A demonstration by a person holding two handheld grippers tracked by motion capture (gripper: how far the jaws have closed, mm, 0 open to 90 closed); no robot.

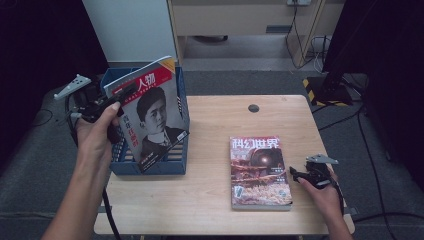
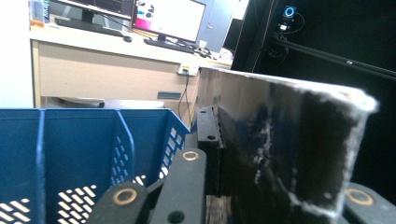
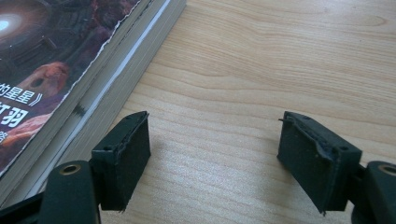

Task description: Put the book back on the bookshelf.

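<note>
Right tongs (image 3: 212, 154) sit open and empty on the surface (image 1: 210, 190), just right of the sci-fi magazine (image 1: 260, 172) lying flat near the right edge, not yet picked up. Left tongs (image 1: 102, 107) are clamped on the portrait magazine (image 1: 152, 112), held tilted over the blue file bin (image 1: 150, 167) at far left, partly in, not seated. Bin dividers (image 2: 123, 144) could snag it.

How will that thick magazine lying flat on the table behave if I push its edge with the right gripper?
The thick magazine will probably slide flat on the smooth wooden table rather than tip. Its thick page block looks fairly heavy and stiff. The glossy cover may slip under the right gripper.
</note>
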